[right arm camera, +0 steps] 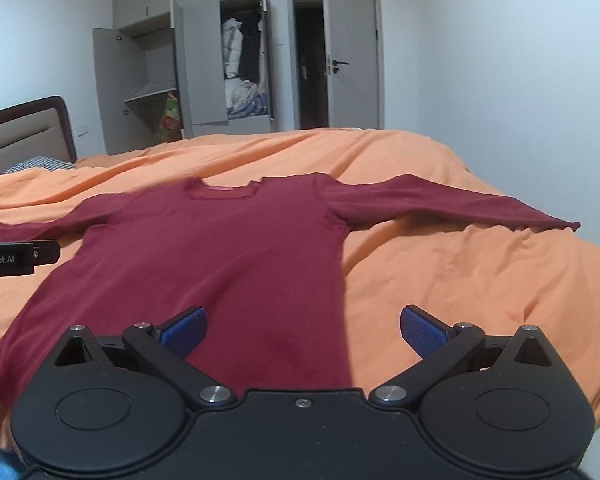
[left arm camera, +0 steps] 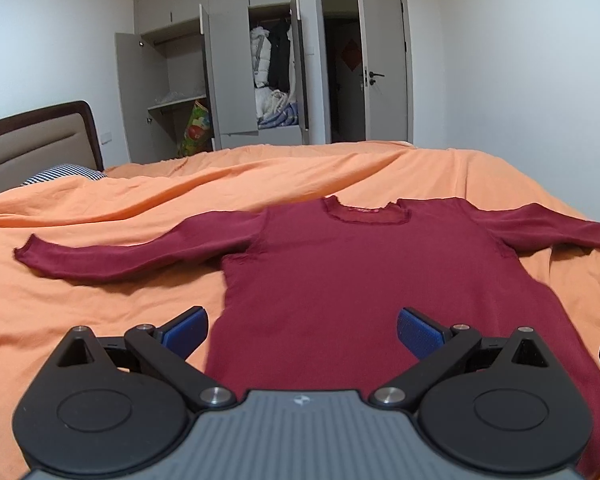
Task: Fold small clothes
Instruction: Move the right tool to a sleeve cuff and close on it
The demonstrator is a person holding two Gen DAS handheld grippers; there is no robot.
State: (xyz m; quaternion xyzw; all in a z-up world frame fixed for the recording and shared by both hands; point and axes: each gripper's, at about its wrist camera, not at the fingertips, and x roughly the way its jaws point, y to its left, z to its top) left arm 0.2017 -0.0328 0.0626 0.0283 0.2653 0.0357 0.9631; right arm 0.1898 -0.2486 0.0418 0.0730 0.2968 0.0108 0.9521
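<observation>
I saw a bed (left arm camera: 100,280) covered by an orange duvet, filling the lower half of both wrist views. On it a dark red long-sleeved top (left arm camera: 340,280) lay flat and unfolded, neckline away from me and hem toward me, so its long axis ran straight ahead from the rig. Its 2 sleeves stretched out to either side, roughly across that axis.

The left gripper (left arm camera: 302,330) hovered just above the hem, its blue pads spread wide and holding nothing; the top's left edge ran between its fingers. The right gripper (right arm camera: 304,330) was likewise spread wide and empty, with the top's right edge running between its fingers. Each gripper therefore sat nearest its own side of the garment, and I judged the left sleeve (left arm camera: 120,256) to be the left gripper's reach and the right sleeve (right arm camera: 460,204) the right's. No fold had been made yet.

In the right wrist view the left gripper's black body (right arm camera: 16,260) showed at the left edge, bearing white lettering that read "nRobot.AI", its start cut off. A small pale label inside the neckline (right arm camera: 224,189) was too blurred to read.
</observation>
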